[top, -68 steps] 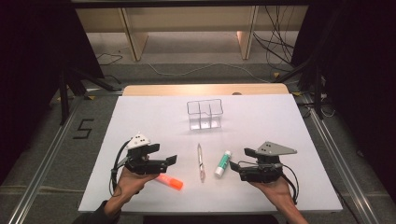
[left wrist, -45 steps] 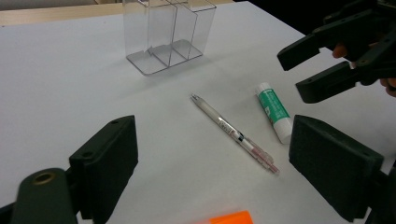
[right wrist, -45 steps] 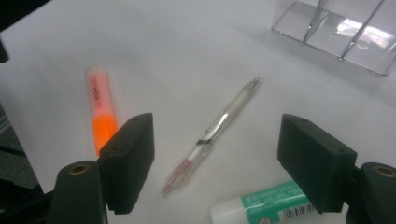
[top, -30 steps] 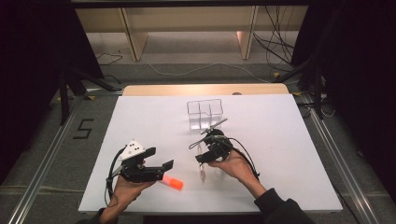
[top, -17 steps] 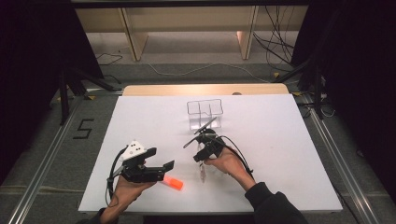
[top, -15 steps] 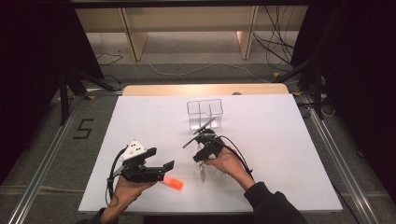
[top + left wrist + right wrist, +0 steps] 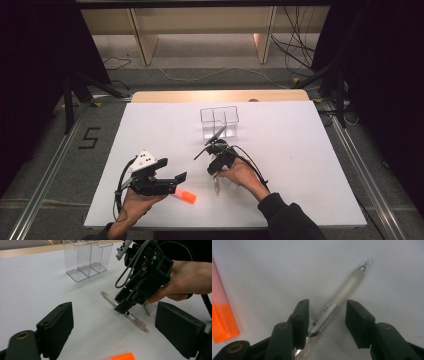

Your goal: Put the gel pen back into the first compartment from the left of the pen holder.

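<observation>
Straddling the pen (image 7: pixel 329 311) that lies flat on the white table (image 7: pixel 310 165), your right gripper (image 7: pixel 327 320) has been closing its jaws but isn't pinching yet. It's light, stiff and slick, likely to roll; grip the barrel mid-length. Your left gripper (image 7: pixel 115 332) sits spread, holding nothing, near the orange marker (image 7: pixel 184 195).

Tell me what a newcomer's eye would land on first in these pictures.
The right tool draws the eye first: at mid-table it straddles a clear pen lying flat, its jaws having just been closing, the pen between them but not yet pinched. Next come the bright orange marker by the open left tool, and the clear divided holder farther back.
</observation>
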`<state>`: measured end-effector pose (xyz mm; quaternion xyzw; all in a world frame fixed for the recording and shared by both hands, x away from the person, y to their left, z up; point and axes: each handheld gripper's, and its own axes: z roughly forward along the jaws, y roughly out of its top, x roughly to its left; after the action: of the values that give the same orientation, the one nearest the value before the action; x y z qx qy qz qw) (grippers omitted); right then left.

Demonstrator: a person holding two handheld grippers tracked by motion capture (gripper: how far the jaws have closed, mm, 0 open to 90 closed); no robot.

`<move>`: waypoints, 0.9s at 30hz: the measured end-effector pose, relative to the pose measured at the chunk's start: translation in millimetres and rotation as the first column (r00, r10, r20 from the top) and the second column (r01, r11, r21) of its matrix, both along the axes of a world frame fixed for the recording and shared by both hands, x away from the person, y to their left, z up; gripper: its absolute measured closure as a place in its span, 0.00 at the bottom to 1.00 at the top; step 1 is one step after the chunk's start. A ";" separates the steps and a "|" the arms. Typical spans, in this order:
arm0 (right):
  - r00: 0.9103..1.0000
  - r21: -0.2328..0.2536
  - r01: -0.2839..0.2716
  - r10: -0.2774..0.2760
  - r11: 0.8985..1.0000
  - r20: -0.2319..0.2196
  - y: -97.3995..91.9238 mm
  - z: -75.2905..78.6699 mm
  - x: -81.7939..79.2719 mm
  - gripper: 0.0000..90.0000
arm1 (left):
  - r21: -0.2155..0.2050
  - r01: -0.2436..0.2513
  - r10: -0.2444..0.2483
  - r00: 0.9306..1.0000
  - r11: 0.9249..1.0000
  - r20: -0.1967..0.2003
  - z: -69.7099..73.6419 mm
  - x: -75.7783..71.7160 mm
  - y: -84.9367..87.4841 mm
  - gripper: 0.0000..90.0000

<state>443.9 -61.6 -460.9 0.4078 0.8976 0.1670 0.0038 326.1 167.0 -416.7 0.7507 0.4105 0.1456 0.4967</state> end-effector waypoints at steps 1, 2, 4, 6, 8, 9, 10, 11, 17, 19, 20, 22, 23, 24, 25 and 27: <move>1.000 -0.002 0.006 -0.006 1.000 -0.008 0.7 0.7 -0.1 0.61 | 0.000 0.000 0.000 1.000 1.000 0.000 0.0 0.1 -0.1 0.16; 1.000 -0.010 -0.005 0.005 1.000 0.005 0.8 0.0 0.3 0.62 | 0.001 0.001 -0.001 1.000 1.000 0.000 0.0 0.1 -0.2 0.16; 1.000 -0.026 -0.006 0.006 1.000 0.004 2.8 0.4 0.2 0.63 | 0.003 0.001 -0.001 1.000 1.000 0.000 0.0 0.0 -0.4 0.16; 1.000 -0.045 -0.011 0.011 0.999 0.010 5.1 0.6 0.1 0.65 | 0.001 0.000 0.000 1.000 1.000 0.000 0.0 0.0 -0.4 0.16; 1.000 -0.054 -0.010 0.010 0.998 0.006 7.4 1.0 0.0 0.66 | -0.002 -0.001 0.001 1.000 1.000 0.001 0.0 0.0 -0.5 0.16; 1.000 -0.060 -0.016 0.017 0.998 0.012 8.3 0.9 0.4 0.67 | -0.002 -0.001 0.001 1.000 1.000 0.001 0.0 0.0 -0.5 0.16; 1.000 -0.067 -0.015 0.015 0.998 0.010 9.6 1.1 0.5 0.68 | 0.001 0.000 0.000 1.000 1.000 0.000 -0.1 0.2 -0.6 0.16; 1.000 -0.076 -0.019 0.020 0.997 0.010 11.0 1.2 0.9 0.68 | 0.001 0.000 0.000 1.000 1.000 0.000 -0.1 0.2 -0.6 0.16; 0.999 -0.137 -0.030 0.031 0.990 0.007 20.3 2.0 2.5 0.73 | 0.000 0.001 -0.001 1.000 1.000 0.001 0.1 0.4 -0.7 0.16; 1.000 -0.146 -0.026 0.028 0.989 0.008 22.3 1.9 3.0 0.75 | -0.002 0.001 -0.001 1.000 1.000 0.002 -0.1 0.8 -1.2 0.16; 1.000 -0.151 -0.019 0.021 0.988 0.008 23.3 2.1 2.8 0.76 | 0.001 0.005 -0.005 1.000 1.000 0.000 -0.1 0.7 -1.3 0.16; 1.000 -0.160 -0.021 0.024 0.987 0.015 24.8 2.0 2.5 0.79 | 0.006 0.009 -0.009 1.000 1.000 0.000 0.0 0.7 -1.3 0.16; 1.000 -0.159 -0.022 0.025 0.987 0.018 25.2 1.8 2.7 0.80 | 0.006 0.010 -0.010 1.000 1.000 0.000 0.0 0.8 -1.5 0.16; 1.000 -0.159 -0.017 0.020 0.987 0.017 25.8 1.9 2.8 0.81 | 0.006 0.010 -0.010 1.000 1.000 -0.001 -0.3 1.1 -1.6 0.16; 1.000 -0.157 -0.017 0.019 0.987 0.013 26.0 2.0 3.2 0.82 | 0.005 0.009 -0.009 1.000 1.000 -0.003 -0.4 1.3 -1.6 0.16; 1.000 -0.152 -0.009 0.010 0.988 0.011 26.0 2.0 4.2 0.85 | 0.008 0.012 -0.012 1.000 1.000 -0.005 -0.6 1.6 -1.8 0.16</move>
<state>448.1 -35.6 -458.9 0.4011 0.9097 0.1005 0.0393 327.7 165.2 -417.2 0.7554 0.4067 0.1426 0.4936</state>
